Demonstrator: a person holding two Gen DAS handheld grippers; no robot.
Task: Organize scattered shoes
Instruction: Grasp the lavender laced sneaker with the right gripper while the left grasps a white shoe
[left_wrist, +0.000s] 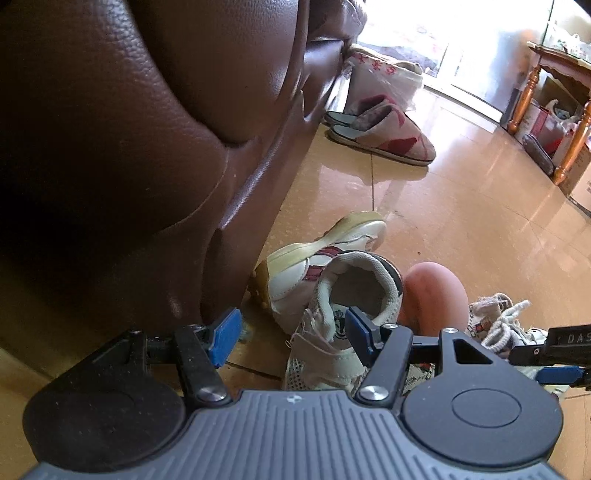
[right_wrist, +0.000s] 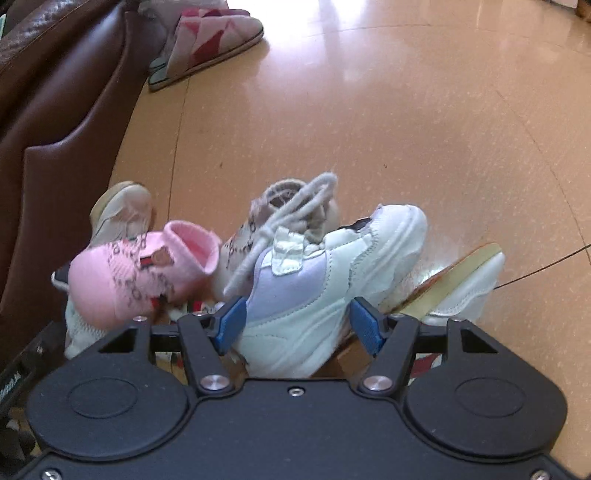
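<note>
Several small shoes lie in a heap on the tan floor beside a sofa. My left gripper (left_wrist: 291, 334) is open low over a cream mesh strap shoe (left_wrist: 325, 354). Its right pad (left_wrist: 360, 332) sits at the shoe's opening, and its left pad hangs free near the sofa. Behind lies a white sneaker with maroon stripes (left_wrist: 314, 266) on its side, with a pink shoe (left_wrist: 432, 291) to the right. My right gripper (right_wrist: 299, 325) is open astride a white and lavender sneaker (right_wrist: 306, 295), pads close to its sides. A pink knit shoe (right_wrist: 147, 273) and a beige laced shoe (right_wrist: 280, 218) lie beside it.
A brown leather sofa (left_wrist: 129, 147) fills the left side close to the left gripper. A pair of pink and grey slippers (left_wrist: 384, 136) stands further along its base. A wooden table (left_wrist: 554, 66) with bags under it is far right. Another white shoe (right_wrist: 461, 280) lies sole-up.
</note>
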